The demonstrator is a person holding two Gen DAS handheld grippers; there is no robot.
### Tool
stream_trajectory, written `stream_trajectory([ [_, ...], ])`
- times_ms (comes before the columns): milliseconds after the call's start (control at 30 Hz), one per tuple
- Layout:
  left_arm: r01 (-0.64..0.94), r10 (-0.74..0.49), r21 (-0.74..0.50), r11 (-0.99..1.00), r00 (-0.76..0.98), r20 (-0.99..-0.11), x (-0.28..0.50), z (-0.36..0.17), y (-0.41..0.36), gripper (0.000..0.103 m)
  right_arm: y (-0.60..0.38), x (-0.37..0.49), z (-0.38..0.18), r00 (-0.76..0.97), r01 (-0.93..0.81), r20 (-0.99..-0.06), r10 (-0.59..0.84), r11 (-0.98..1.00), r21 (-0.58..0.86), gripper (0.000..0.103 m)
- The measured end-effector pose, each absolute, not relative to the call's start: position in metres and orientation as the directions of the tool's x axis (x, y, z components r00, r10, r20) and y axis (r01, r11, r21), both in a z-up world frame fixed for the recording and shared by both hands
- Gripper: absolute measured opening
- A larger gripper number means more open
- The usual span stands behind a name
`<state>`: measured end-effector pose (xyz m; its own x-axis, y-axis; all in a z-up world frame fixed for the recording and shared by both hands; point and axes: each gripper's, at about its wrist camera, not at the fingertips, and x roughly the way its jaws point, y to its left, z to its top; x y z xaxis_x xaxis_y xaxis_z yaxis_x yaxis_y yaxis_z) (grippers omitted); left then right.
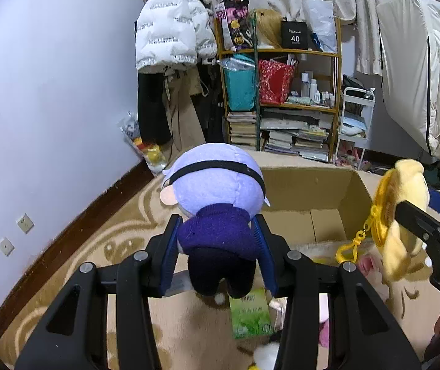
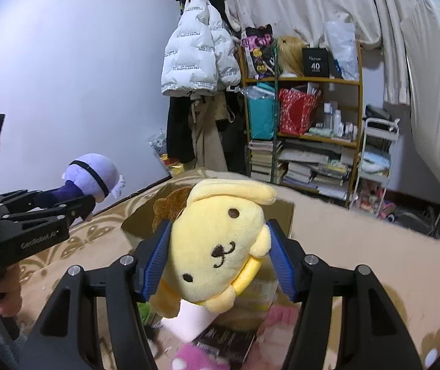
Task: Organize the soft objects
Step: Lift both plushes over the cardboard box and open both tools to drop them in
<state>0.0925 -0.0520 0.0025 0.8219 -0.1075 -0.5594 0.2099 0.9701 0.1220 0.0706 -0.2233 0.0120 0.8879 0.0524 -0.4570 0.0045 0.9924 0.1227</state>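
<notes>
My left gripper (image 1: 218, 240) is shut on a plush doll (image 1: 216, 191) with a lilac head, black band and purple sweater, held in the air over the carpet before an open cardboard box (image 1: 306, 185). My right gripper (image 2: 220, 246) is shut on a yellow dog plush (image 2: 216, 246) with a yellow clip, held above the same box (image 2: 281, 212). Each gripper shows in the other's view: the right one (image 1: 405, 212) at the right edge, the left one (image 2: 87, 206) at the left edge.
A green packet (image 1: 250, 314), pink and white soft items (image 2: 189, 357) and a dark booklet (image 2: 226, 339) lie on the patterned carpet (image 1: 96, 246) below. A cluttered shelf (image 1: 281, 92), hanging coats (image 1: 170, 30), a white cart (image 1: 355, 117) and bedding (image 1: 417, 61) stand behind.
</notes>
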Motion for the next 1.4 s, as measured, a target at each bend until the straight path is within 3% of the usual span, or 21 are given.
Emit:
stream_trajectory([
  [467, 0.233, -0.129, 0.135, 0.963, 0.84, -0.527, 0.127, -0.003, -0.071, 0.045, -0.236, 0.122, 0.002, 0.882, 0.078, -0.469, -0.043, 0.995, 0.056, 0.065],
  [1100, 0.332, -0.187, 0.129, 0.935, 0.766, -0.615, 0.15, -0.047, -0.098, 0.046, -0.256, 0.148, -0.039, 0.843, 0.073, -0.538, 0.023, 0.985, 0.157, 0.068],
  [1400, 0.309, -0.157, 0.161, 0.937, 0.786, -0.598, 0.143, -0.043, -0.093, 0.066, -0.262, 0.147, -0.039, 0.845, 0.076, -0.534, 0.04, 0.978, 0.193, 0.072],
])
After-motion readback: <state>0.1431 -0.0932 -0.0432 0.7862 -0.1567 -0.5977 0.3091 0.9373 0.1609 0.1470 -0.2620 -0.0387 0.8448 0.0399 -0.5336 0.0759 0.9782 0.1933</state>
